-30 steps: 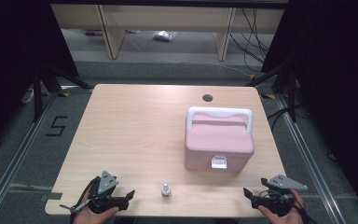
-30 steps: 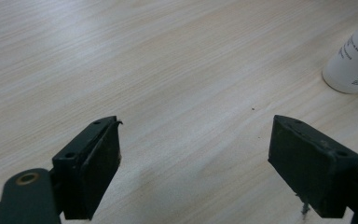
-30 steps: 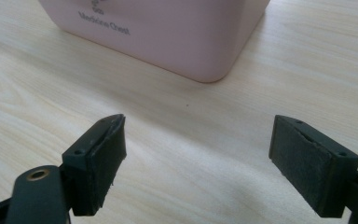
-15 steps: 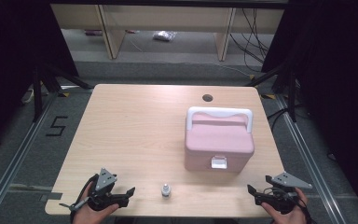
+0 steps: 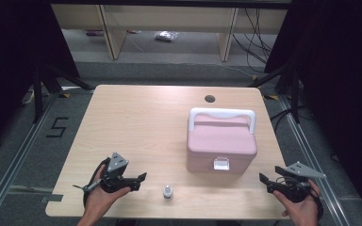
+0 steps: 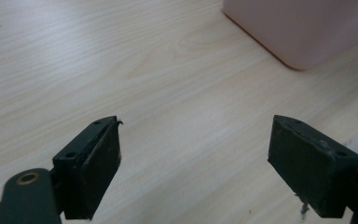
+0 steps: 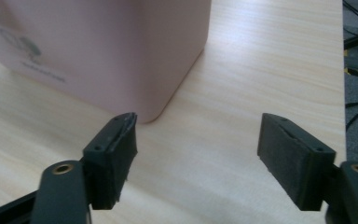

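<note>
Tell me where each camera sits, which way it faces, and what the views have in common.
High view: above the person's side, looking forward and down on the table; both hands with left gripper and right gripper.
Left gripper view: rides the left gripper, looking along its open jaws over the wood toward the pink box.
Right gripper view: rides the right gripper, jaws open, facing the box's corner.
Shared: all three show the pink box and the tabletop.
</note>
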### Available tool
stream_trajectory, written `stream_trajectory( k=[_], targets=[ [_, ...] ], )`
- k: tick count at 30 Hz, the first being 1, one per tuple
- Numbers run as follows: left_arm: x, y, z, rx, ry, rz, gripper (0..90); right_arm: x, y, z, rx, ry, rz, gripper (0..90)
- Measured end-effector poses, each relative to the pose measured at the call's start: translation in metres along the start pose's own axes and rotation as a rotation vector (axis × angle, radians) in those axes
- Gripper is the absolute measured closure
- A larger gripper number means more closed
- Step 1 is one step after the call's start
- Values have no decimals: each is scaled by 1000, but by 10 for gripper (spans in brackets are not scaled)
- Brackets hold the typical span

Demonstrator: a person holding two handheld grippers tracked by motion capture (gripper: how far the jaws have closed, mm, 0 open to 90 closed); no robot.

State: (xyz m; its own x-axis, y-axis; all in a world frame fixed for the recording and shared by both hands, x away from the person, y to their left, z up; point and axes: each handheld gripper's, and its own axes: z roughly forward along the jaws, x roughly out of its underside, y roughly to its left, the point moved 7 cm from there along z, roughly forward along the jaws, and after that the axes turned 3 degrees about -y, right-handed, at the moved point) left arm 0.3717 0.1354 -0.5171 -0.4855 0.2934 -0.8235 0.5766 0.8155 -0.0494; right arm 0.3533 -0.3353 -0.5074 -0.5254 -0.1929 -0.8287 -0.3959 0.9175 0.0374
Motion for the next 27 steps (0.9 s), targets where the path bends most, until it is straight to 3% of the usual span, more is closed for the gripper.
stream_trajectory(
  k=[1, 5, 6, 7, 12, 14, 17, 19, 20, 21, 23, 24, 27],
  targets=[
    [-8, 0, 7, 11, -7, 3, 164, -1, 1, 0, -11, 8, 46, 317],
    [-19, -2, 18, 17, -2, -6, 165, -6, -8, 4, -5, -14, 36, 343],
    [-24, -2, 25, 23, 1, 3, 170, -9, -10, 5, -20, -6, 68, 379],
    [-27, -3, 30, 24, 3, 5, 173, -11, -14, 8, -24, -24, 37, 401],
    [-35, -8, 46, 51, 15, 10, 243, -18, -17, 16, -41, -17, 50, 493],
    [-38, -9, 52, 57, 21, 9, 270, -22, -18, 22, -48, -24, 27, 529],
    [-43, -12, 59, 63, 15, 17, 323, -24, -17, 26, -47, -18, 36, 561],
    [-45, -13, 63, 86, 25, 35, 347, -26, -16, 32, -50, -7, 7, 593],
    [-47, -13, 65, 88, 24, 37, 420, -28, -12, 36, -55, -2, 28, 635],
    [-50, -14, 69, 94, 13, 47, 448, -30, -14, 39, -65, -9, -4, 654],
    [-54, -18, 73, 107, 14, 58, 531, -33, -14, 43, -65, -15, -8, 689],
    [-55, -20, 75, 112, 17, 70, 563, -33, -12, 43, -69, -4, 23, 712],
    [-60, -25, 81, 129, 13, 81, 664, -37, -14, 47, -71, -17, 5, 767]
  ],
)
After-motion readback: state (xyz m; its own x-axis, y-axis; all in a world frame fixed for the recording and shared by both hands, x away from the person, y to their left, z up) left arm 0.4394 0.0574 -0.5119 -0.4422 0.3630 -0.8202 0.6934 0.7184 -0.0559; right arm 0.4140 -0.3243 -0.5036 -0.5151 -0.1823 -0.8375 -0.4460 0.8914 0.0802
